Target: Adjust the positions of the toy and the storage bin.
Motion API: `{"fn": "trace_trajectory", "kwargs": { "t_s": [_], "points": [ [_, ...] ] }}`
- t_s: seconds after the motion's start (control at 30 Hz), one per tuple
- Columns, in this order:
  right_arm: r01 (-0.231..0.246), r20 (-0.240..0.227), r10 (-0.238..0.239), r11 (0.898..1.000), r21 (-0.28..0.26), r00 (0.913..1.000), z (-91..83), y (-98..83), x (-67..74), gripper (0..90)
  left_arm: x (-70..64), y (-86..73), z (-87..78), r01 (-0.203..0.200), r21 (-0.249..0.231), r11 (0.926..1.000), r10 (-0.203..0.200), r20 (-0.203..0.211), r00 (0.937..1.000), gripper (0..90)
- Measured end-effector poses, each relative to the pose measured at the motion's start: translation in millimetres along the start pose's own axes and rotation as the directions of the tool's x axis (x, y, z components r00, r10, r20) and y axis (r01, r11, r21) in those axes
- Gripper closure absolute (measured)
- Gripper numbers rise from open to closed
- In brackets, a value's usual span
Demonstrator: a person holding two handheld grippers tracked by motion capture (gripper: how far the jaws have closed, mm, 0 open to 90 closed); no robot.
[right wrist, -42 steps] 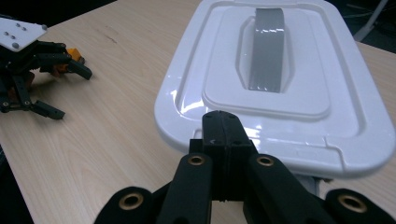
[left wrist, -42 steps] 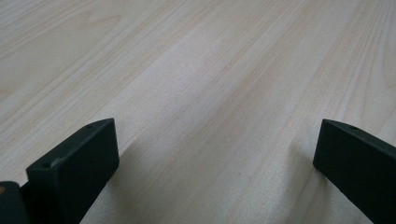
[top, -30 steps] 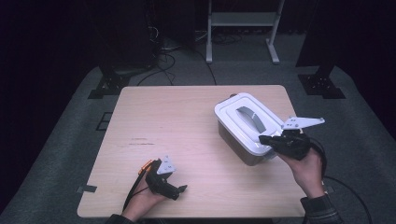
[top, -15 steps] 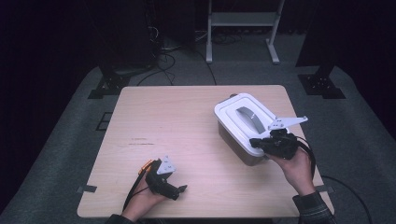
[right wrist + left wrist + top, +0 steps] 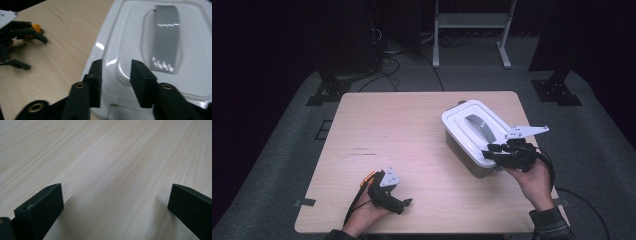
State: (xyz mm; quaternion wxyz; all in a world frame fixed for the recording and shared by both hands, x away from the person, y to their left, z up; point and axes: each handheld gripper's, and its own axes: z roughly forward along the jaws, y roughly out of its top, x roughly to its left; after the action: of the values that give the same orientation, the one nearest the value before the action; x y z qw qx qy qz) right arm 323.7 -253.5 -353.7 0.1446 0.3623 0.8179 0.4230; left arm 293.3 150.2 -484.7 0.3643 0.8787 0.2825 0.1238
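No lettering, label, brand mark, number or sign is being shown legibly anywhere. The white lid of the container is being seen plain and glossy — its grey handle strip is carrying bright reflections, not print. The wooden surface is being shown with grain alone, and a faint dark streak on it in the high view is too small to be read as writing. The black tongs are being shown unmarked — bare screw holes, no characters.
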Motion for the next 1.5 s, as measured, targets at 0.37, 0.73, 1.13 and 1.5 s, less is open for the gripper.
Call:
{"fn": "trace_trajectory", "kwargs": {
  "t_s": [0.37, 0.73, 1.13, 1.5],
  "points": [
    [-0.067, 0.200, 0.059, 0.997, 0.032, 0.9780, -0.6, -4.1, -17.3, 9.6, -0.2, -0.1, 0.2, 0.002, -0.003, 1.0000, -0.002, 0.000, 1.0000, 0.0],
    [-0.070, 0.142, 0.067, 0.997, 0.016, 0.9875, 4.9, -9.5, -22.5, 8.5, -0.2, -0.1, 0.2, 0.002, -0.003, 1.0000, -0.002, 0.000, 1.0000, 0.0],
    [-0.044, 0.147, 0.039, 0.998, 0.034, 0.9884, 6.9, -9.2, -10.1, 8.9, -0.2, -0.1, 0.1, 0.003, -0.002, 1.0000, -0.003, 0.000, 1.0000, 0.0],
    [-0.008, 0.123, 0.004, 0.999, 0.034, 0.9925, 5.0, -13.2, 11.7, 9.1, 0.0, 0.0, 0.0, 0.000, 0.000, 1.0000, 0.000, 0.000, 1.0000, 0.0]
  ]
}}
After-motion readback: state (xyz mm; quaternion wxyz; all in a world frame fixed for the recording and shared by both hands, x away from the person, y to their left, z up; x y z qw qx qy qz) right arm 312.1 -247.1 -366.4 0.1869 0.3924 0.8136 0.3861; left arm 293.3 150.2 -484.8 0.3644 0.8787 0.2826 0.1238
